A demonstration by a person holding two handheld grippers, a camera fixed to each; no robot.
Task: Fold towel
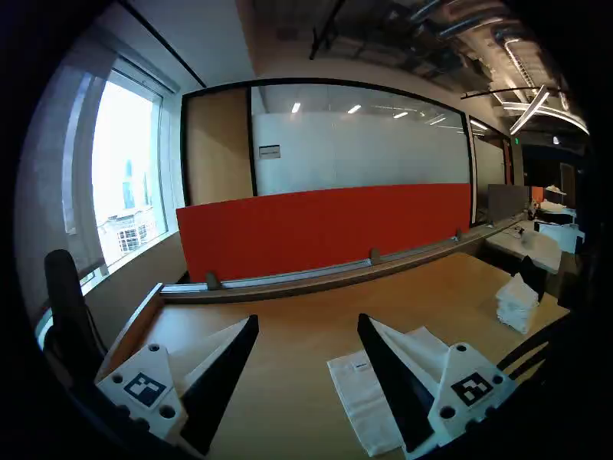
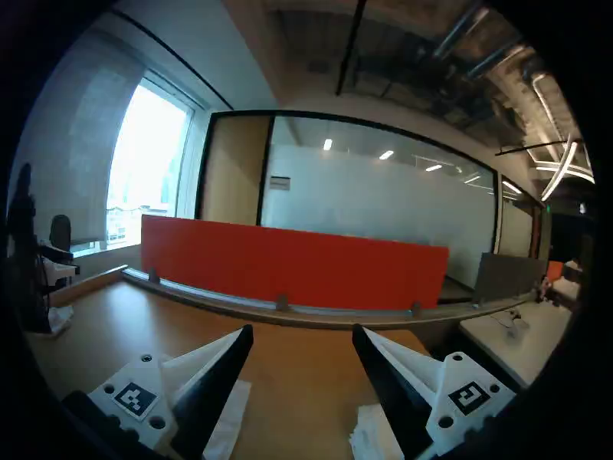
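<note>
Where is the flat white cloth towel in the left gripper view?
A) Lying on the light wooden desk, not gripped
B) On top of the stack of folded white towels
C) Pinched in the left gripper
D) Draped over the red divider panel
A: the flat white cloth towel lies spread on the light wooden desk, partly hidden by one finger of the open left gripper, which holds nothing.

The flat towel [image 1: 356, 391] is partly hidden behind a finger [image 1: 387, 376] of the left gripper [image 1: 306, 317] and is cut off at the bottom edge. In the right gripper view, a white cloth [image 2: 234, 414] and a white pile [image 2: 372, 437] are cut off the same way and partly hidden by the fingers [image 2: 211, 391] of the right gripper [image 2: 301, 328]. The sign [image 1: 269, 152] on the glass wall [image 1: 360, 153] is too small to be read.
</note>
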